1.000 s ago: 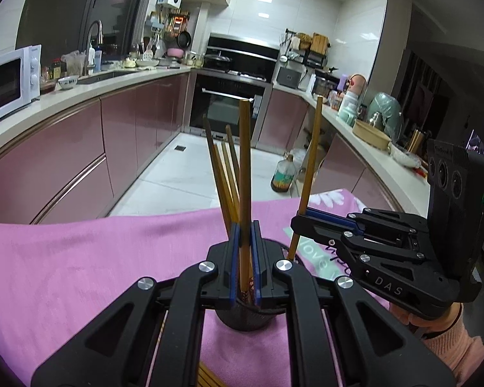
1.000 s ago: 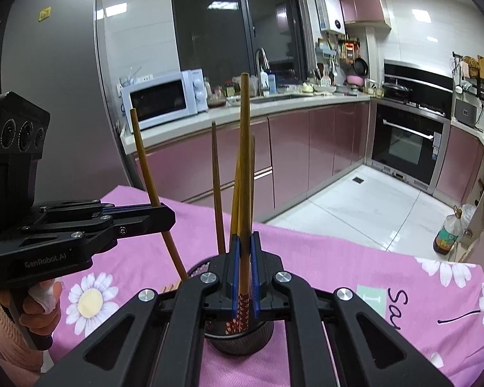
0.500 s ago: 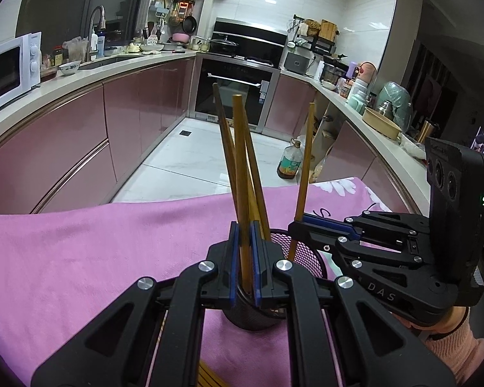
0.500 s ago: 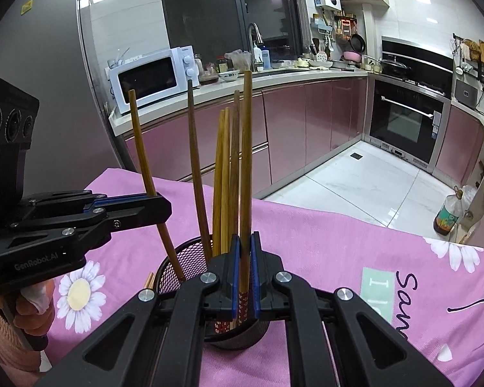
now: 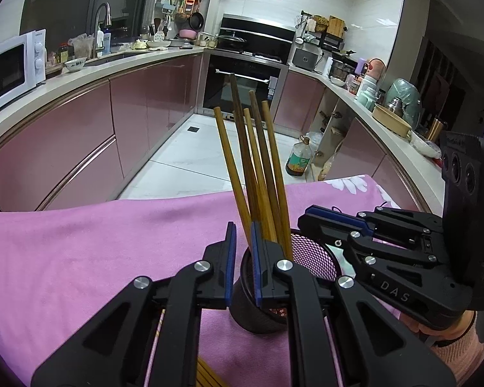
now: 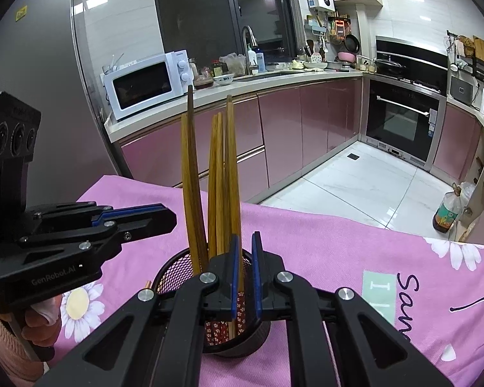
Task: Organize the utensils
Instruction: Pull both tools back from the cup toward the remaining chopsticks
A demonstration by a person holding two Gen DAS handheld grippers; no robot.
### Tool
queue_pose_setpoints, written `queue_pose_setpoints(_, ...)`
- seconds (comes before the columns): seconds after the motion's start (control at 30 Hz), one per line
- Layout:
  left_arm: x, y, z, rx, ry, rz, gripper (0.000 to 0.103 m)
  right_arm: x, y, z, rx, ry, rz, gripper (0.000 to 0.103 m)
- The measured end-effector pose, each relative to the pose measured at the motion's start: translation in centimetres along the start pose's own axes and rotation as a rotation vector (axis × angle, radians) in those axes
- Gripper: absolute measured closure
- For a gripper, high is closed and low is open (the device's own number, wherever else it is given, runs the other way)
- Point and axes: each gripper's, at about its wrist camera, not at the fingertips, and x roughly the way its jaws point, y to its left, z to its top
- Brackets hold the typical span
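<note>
A pink cloth (image 5: 80, 251) printed with white daisies covers the table. Its far edge runs across both views, and beyond it the table drops away to a pale tiled floor (image 5: 190, 151) ringed by pink cabinets. The cloth lies bare and open to the left of my left gripper.

On the cloth, well in from that far edge, stands a round black mesh cup (image 5: 309, 254). It holds a bundle of wooden chopsticks (image 5: 258, 161), some honey-coloured and some darker brown. They stand thick ends up and fan out slightly, leaning against the cup's rim. Red patterned tips show through the mesh in the right wrist view.

My left gripper (image 5: 242, 225) and right gripper (image 6: 243, 237) hang just above the cup's near rim, one on each side and close together. Each has its blue-padded fingers drawn in to a narrow slit, with nothing clamped between them.

A few more chopsticks (image 5: 209, 374) lie flat on the cloth under my left gripper.
</note>
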Motion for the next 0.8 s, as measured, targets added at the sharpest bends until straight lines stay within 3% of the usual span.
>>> queue_pose_setpoints(0.1, -0.4, -0.2, -0.3, 0.003, -0.016, 0.016, 0.091, -0.4, 0.1, -0.2, 0.005, -0.013, 0.004, 0.096)
queue_pose_setpoints(0.27, -2.7, 0.0, -1.3, 0.015, -0.087, 0.048, 0.075, -2.0, 0.4, -0.6, 0.004, -0.056, 0.023, 0.087)
queue_pose_setpoints(0.33, -4.0, 0.1, -2.0, 0.019, -0.114, 0.057, 0.058, -3.0, 0.8, -0.8, -0.009, -0.083, 0.041, 0.084)
queue_pose_setpoints(0.5, -7.2, 0.5, -4.4, 0.036, -0.174, 0.094, 0.05, -5.6, 1.9, -1.3, -0.043, -0.135, 0.1, 0.076)
queue_pose_setpoints(0.57, -8.2, 0.9, -5.5, 0.039, -0.18, 0.108, 0.048, -6.2, 2.6, -1.7, -0.067, -0.14, 0.129, 0.073)
queue_pose_setpoints(0.63, -9.1, 1.7, -6.7, 0.027, -0.182, 0.132, 0.031, -6.7, 3.5, -2.4, -0.1, -0.132, 0.166, 0.068)
queue_pose_setpoints(0.67, -9.4, 2.1, -7.2, 0.015, -0.18, 0.134, 0.029, -6.7, 4.0, -2.9, -0.113, -0.122, 0.184, 0.067)
queue_pose_setpoints(0.8, -10.0, 4.0, -9.7, -0.026, -0.138, 0.166, 0.028, -5.8, 5.6, -4.7, -0.147, -0.067, 0.23, 0.066)
